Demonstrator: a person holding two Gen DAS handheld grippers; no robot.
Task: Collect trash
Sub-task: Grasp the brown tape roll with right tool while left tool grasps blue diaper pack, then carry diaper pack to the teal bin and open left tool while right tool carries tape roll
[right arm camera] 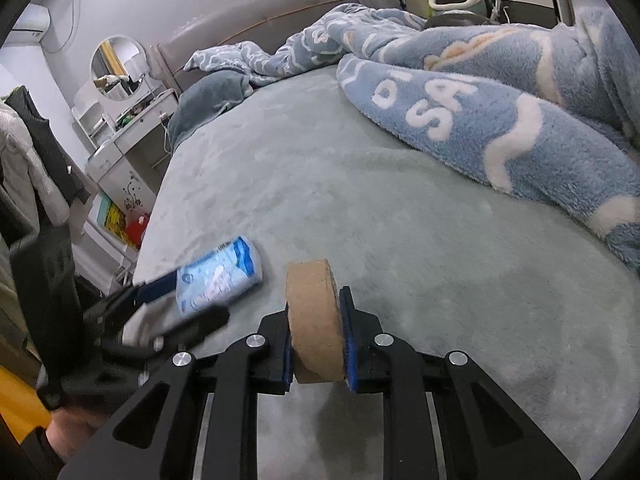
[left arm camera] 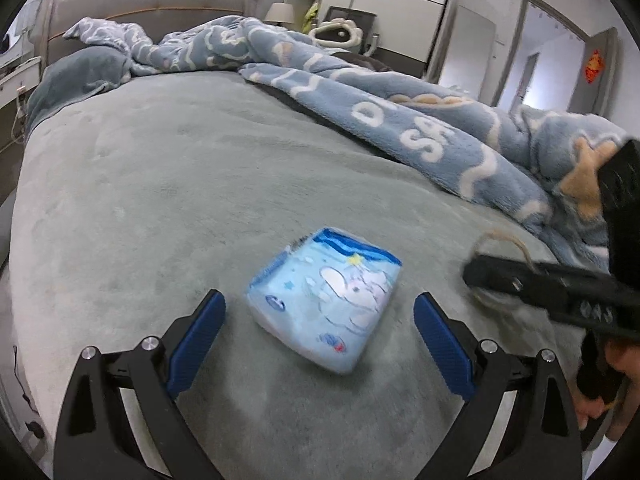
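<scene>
Two pieces of rubbish are in play, one already held and one not yet taken. Nearest in the right wrist view, the right gripper [right arm camera: 316, 334] is clamped on a brown cardboard ring [right arm camera: 314, 320], probably a spent tape core. The blue pads press its flat faces and the ring stands on edge between them, a hold that should keep a light hoop from rolling free while it is carried.

In the left wrist view, the left gripper [left arm camera: 320, 334] has its fingers spread wide, holding nothing. They straddle the near end of a small blue tissue pack [left arm camera: 324, 300] without touching it. Such a wide gap suits the pack, which lies flat on the grey-green bed cover [left arm camera: 160, 184] with its broad face up; the fingers look set to come in on its two long sides. I judge the soft plush beneath may give way, so the pack could sink or tilt as the fingers close.

Beyond the pack, the cover lies bare. A rumpled blue fleece blanket [left arm camera: 420, 128] is heaped along the right side, well apart from both items, with the padded headboard [left arm camera: 148, 4] farthest back.
</scene>
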